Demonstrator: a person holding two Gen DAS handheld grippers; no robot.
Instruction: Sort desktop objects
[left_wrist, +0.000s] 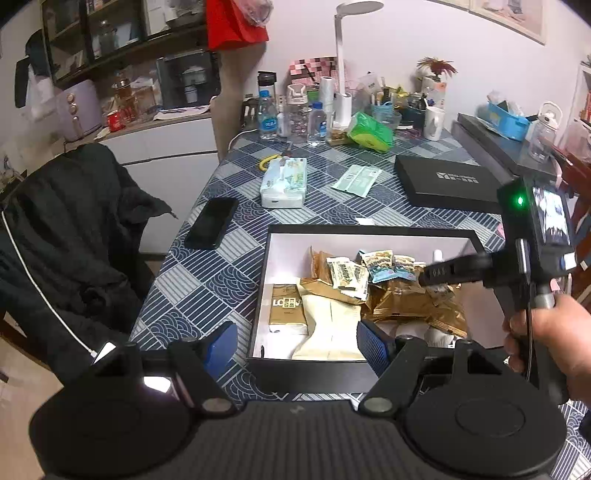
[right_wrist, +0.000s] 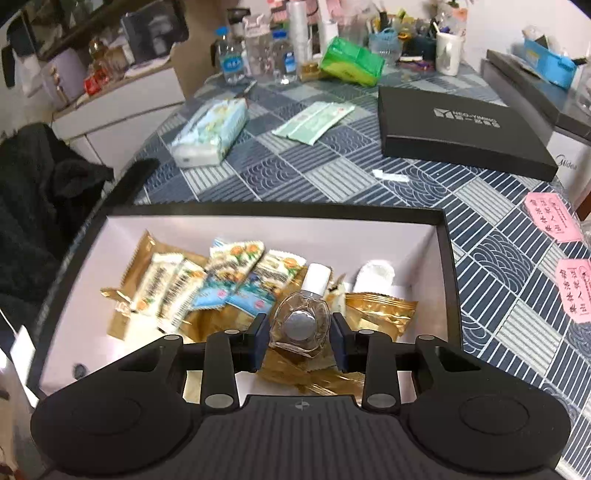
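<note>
**Small glass bottle held over the open box**

The right tool (right_wrist: 300, 330) is clenched on a small clear glass bottle (right_wrist: 301, 325) with a white cap, its blue pads pressing the bottle's two sides. It hangs inside the black-rimmed open box (right_wrist: 448, 258), above gold snack packets (right_wrist: 380, 314) and printed sachets (right_wrist: 236, 266) heaped toward the far right. The box's near left floor lies bare.

The left tool (left_wrist: 297, 345) stands released, jaws wide, straddling the box's near left corner with nothing between the pads. A hand (left_wrist: 550, 332) grips the right tool's handle by the box's right wall.

Beyond the far rim, open bench (right_wrist: 332, 173) runs to a tissue pack (right_wrist: 210, 133), green sachets (right_wrist: 314, 120) and the black box lid (right_wrist: 458, 125). A phone (left_wrist: 212, 223) lies near the bench's left edge.
</note>
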